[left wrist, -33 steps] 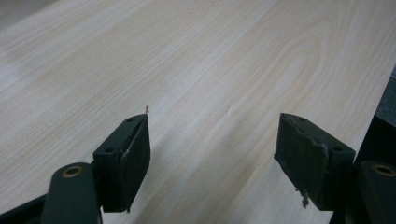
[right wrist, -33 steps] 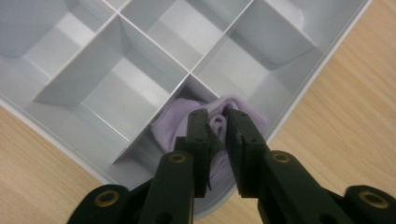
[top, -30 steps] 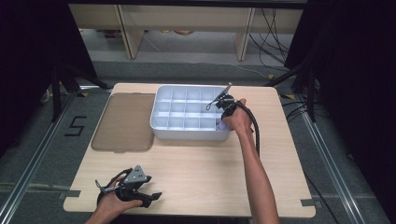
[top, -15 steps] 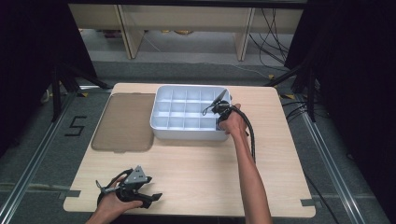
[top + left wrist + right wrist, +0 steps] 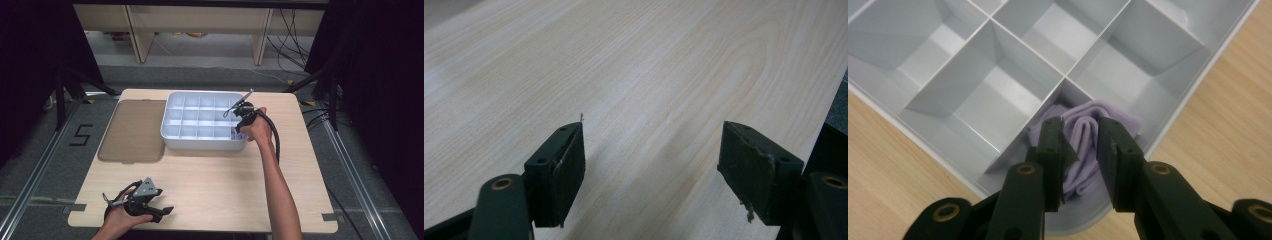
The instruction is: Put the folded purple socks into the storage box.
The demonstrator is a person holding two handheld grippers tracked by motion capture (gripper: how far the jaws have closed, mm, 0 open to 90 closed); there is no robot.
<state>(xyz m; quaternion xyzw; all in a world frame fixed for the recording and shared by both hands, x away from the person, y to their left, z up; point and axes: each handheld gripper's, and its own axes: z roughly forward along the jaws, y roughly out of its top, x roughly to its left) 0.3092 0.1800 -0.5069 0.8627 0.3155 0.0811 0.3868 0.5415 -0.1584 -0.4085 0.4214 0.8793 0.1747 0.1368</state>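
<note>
The work in hand is putting a folded lilac cloth [image 5: 1083,145] into a corner compartment of the white divided tray [image 5: 204,141], and it is looking nearly finished. In the right gripper view the cloth is lying bunched on the floor of that corner cell, at the tray's near right corner as the high view has it, against the outer wall. What is left, judging by this, is only for the right gripper [image 5: 1080,150] to finish letting go and lift clear; the other compartments in view are standing empty (whether more cloths are meant to follow, the pictures are not telling).

The right gripper's jaws have just been opening. They are now standing a little apart, with the cloth's folds showing in the gap between them; the pads are looking slack on the fabric rather than pinching it, so I am reading this as a release.

The left gripper [image 5: 651,165] is resting low over the bare wooden worktop [image 5: 634,70] near its front edge, well apart from the tray, its jaws gaping wide with nothing between them.
</note>
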